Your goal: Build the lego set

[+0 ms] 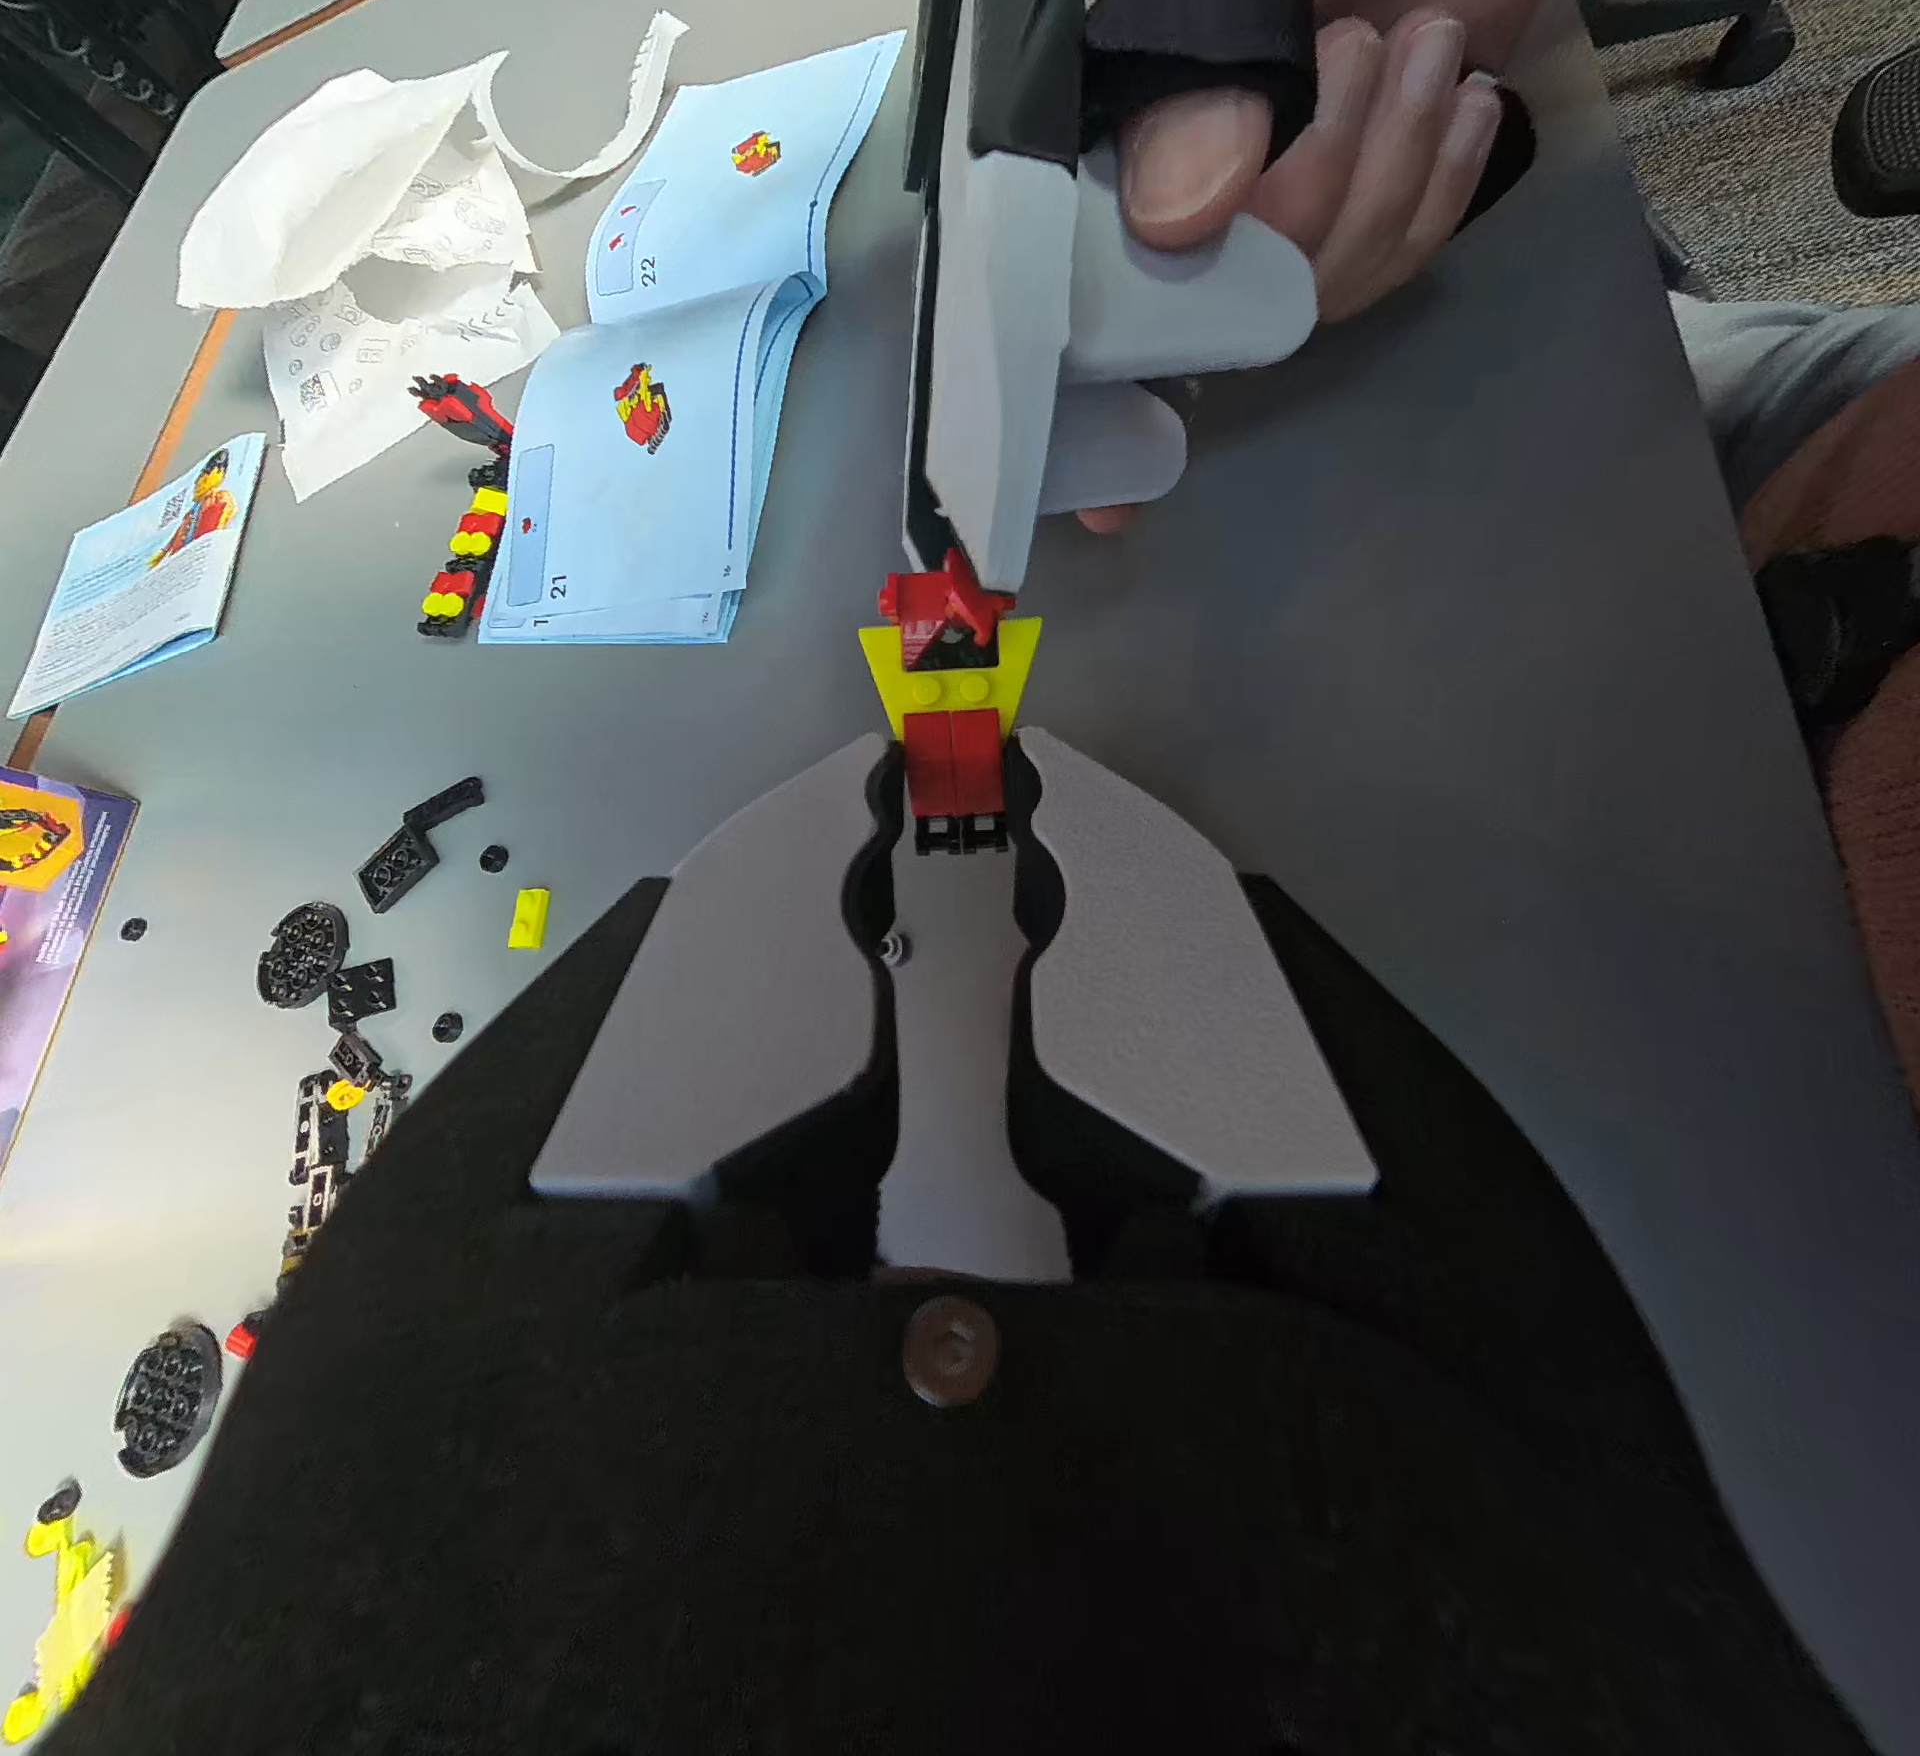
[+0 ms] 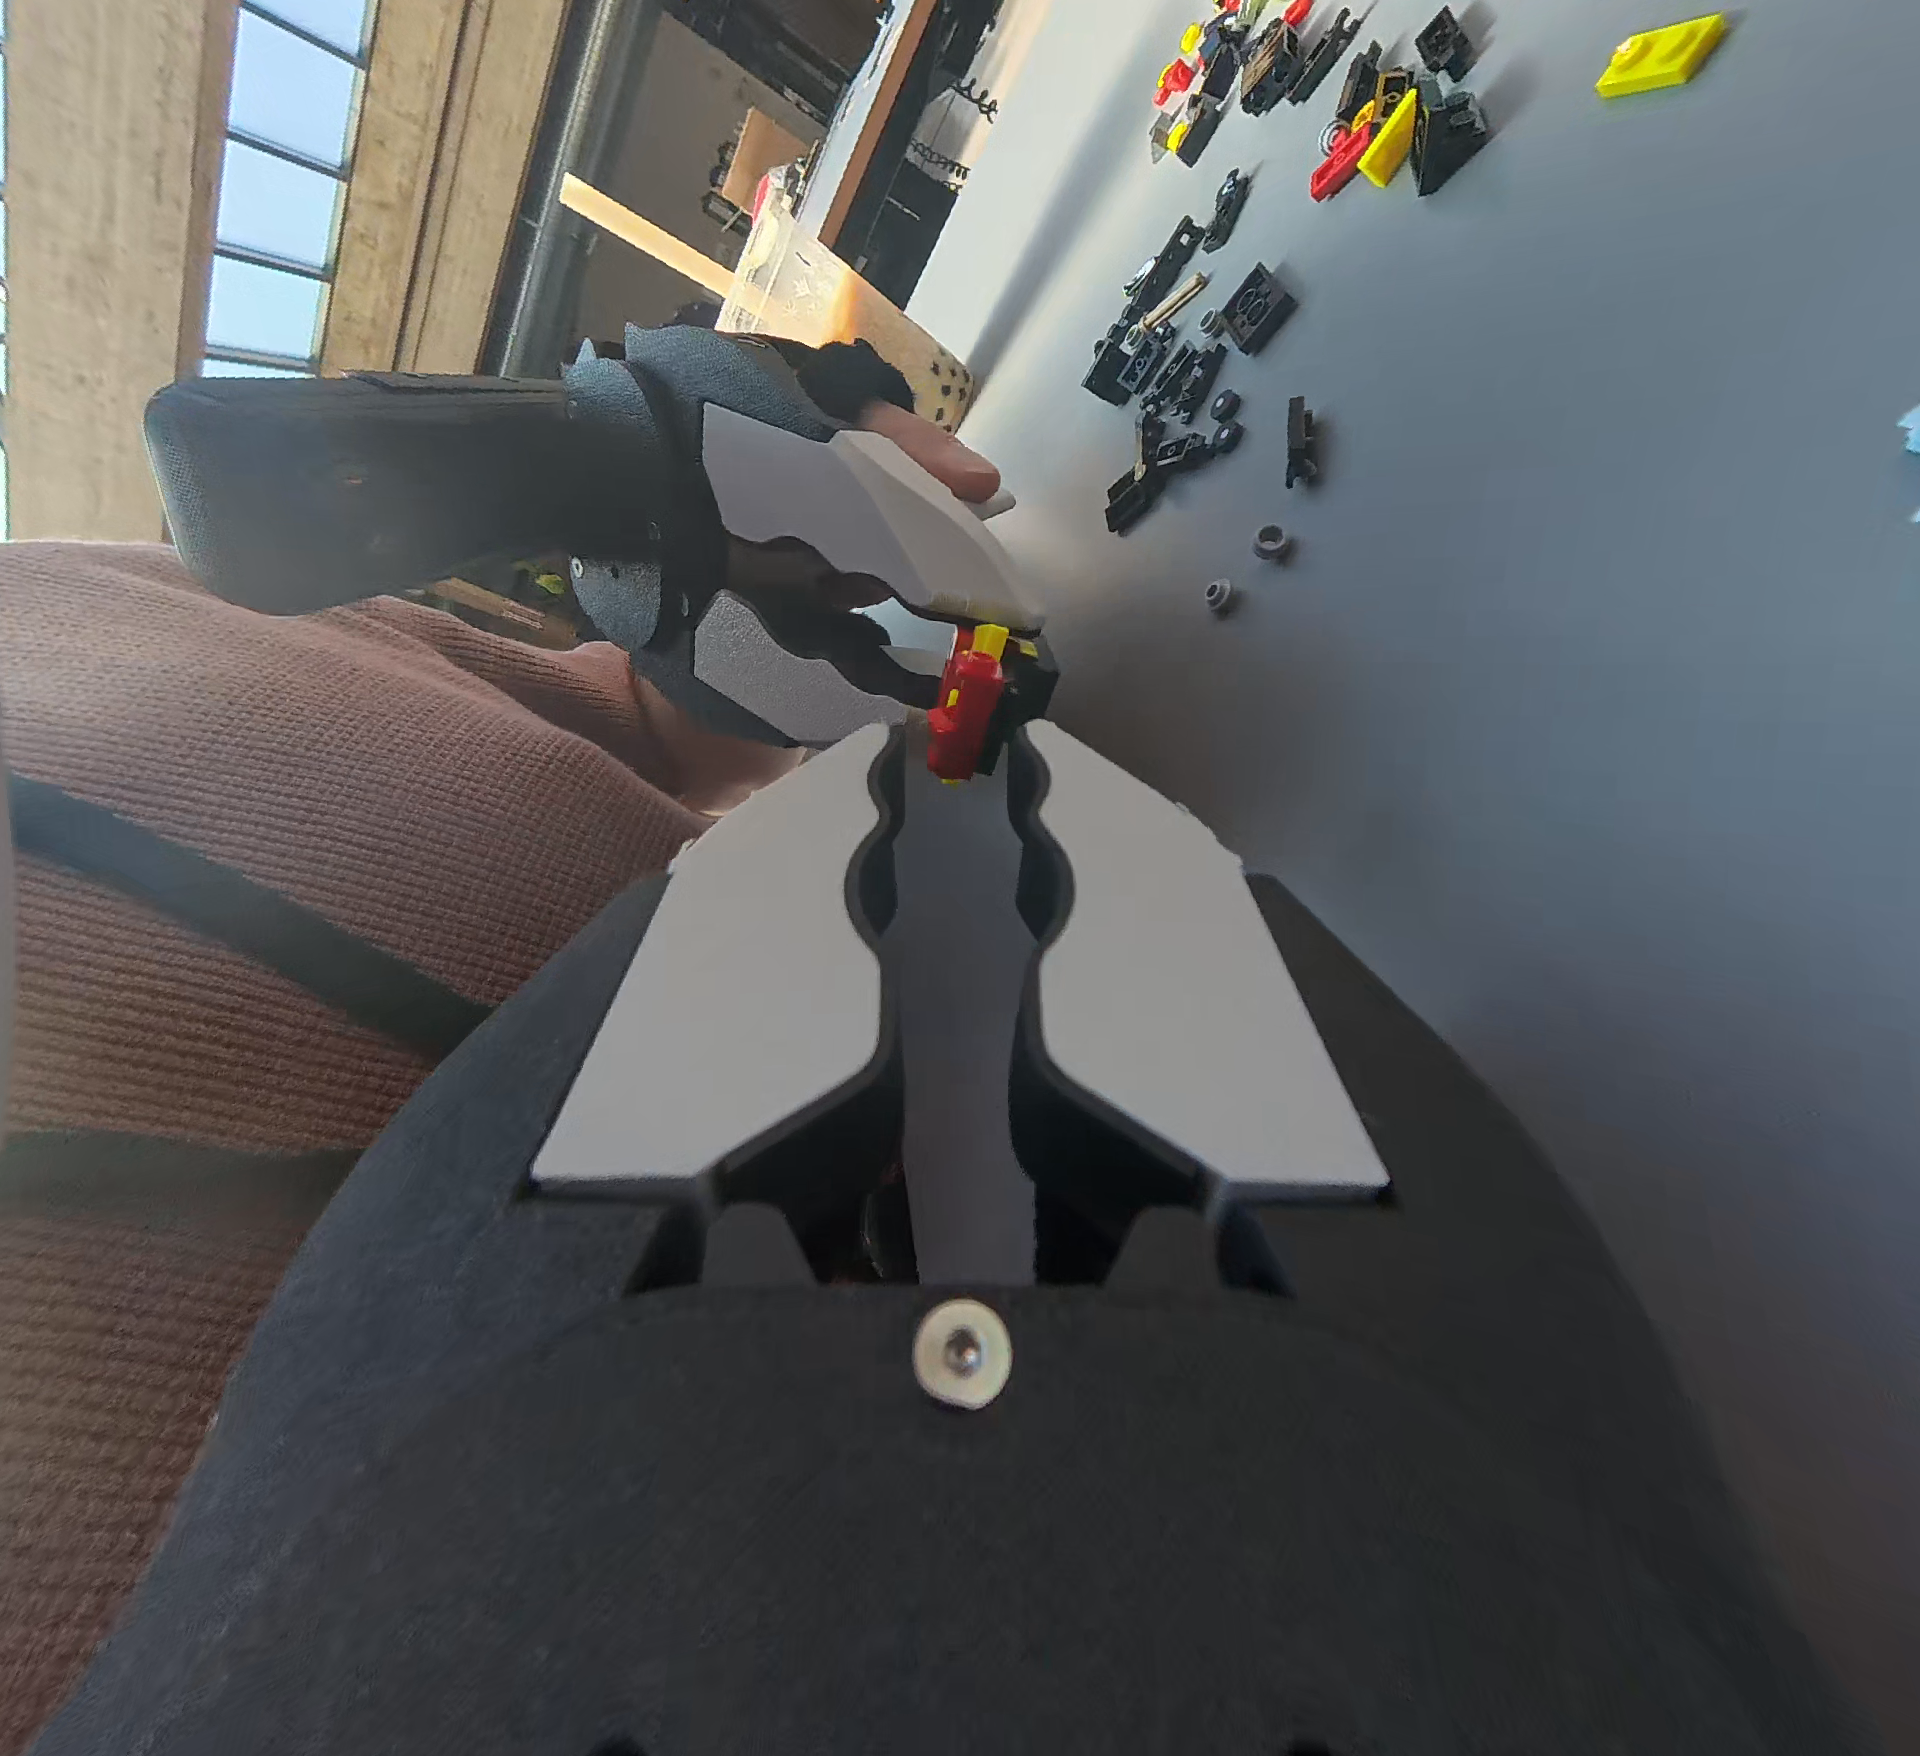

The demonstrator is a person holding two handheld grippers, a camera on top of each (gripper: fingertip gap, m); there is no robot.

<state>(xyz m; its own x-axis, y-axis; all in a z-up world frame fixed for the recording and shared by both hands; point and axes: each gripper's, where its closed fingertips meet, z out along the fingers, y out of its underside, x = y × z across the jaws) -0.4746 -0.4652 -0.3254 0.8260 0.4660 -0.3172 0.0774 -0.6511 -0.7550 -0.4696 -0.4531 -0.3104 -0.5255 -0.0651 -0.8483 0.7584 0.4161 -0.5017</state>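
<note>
A small lego assembly [image 1: 951,719] of red, yellow and black bricks is held just above the grey table [image 1: 1403,875]. My left gripper [image 1: 954,750] is shut on its red lower body. My right gripper [image 1: 961,563] comes down from above, and its tips meet the red piece [image 1: 945,600] at the assembly's far end. In the right wrist view the right gripper [image 2: 956,740] has the red end of the assembly [image 2: 966,709] between its tips. The left gripper [image 2: 971,652] holds the assembly from the left.
An open blue instruction booklet [image 1: 665,335], a torn white paper bag [image 1: 353,189], a leaflet [image 1: 145,563] and a red-yellow-black sub-build [image 1: 468,511] lie at the far left. Loose black parts [image 1: 343,937] and a yellow piece [image 1: 528,917] lie nearer. More parts [image 2: 1299,44] and a yellow plate [image 2: 1662,54] show in the right wrist view. The tips of both grippers are at nearly the same place. The yellow piece [image 1: 528,917] is about equally far from each gripper, around 15 cm. Look for it in the right wrist view [image 2: 1644,59] too.
</note>
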